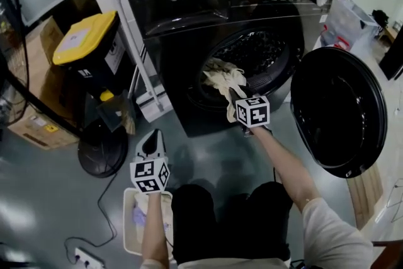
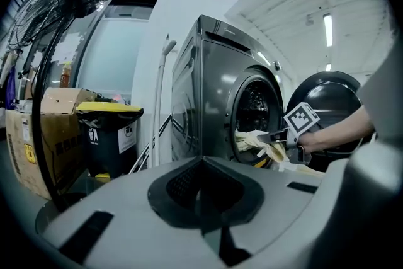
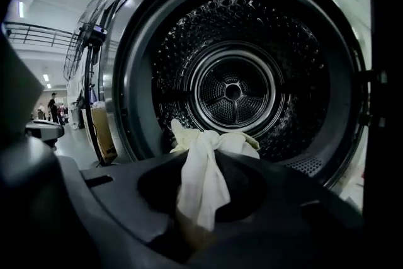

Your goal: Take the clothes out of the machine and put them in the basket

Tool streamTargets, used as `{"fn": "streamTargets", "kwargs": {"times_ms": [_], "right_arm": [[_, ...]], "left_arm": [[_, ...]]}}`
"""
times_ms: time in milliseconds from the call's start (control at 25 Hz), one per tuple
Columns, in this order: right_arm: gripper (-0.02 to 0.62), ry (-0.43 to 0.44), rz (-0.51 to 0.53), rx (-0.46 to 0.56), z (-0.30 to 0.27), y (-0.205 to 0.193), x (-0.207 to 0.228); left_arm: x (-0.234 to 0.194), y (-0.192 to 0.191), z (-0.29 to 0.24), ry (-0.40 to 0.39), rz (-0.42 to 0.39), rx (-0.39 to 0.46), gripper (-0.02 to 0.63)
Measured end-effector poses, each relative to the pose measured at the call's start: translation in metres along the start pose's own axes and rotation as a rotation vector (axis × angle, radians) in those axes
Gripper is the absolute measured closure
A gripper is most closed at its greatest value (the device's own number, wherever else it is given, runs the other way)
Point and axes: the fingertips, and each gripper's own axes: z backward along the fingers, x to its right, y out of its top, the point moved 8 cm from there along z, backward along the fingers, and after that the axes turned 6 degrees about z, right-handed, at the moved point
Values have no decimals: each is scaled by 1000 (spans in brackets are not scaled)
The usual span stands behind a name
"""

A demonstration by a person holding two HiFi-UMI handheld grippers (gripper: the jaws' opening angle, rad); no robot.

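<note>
Your right hand-held gripper [image 1: 238, 104], jaws clamped on the pale cloth [image 1: 221, 80] trailing from the mouth of the machine [image 1: 189, 41] at frame centre, has the basket [image 1: 128, 223] lying down-left at the bottom edge, just under your closed, empty left hand-held gripper [image 1: 152, 143]

The head view looks steeply down on the washing machine [image 1: 189, 16]. The left gripper view sees it sidelong from farther off; the right gripper view looks closely into its drum [image 3: 233, 91].
</note>
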Motion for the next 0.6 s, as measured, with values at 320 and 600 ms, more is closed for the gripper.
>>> {"fn": "streamTargets", "kwargs": {"times_ms": [320,600], "right_arm": [[495,-28,-3,90,72,11,-3],[495,-43,-20,199,107,20,1]], "left_arm": [[20,8,-4,-61,-7,19,588],[35,8,-20,-97,-29,14,587]]}}
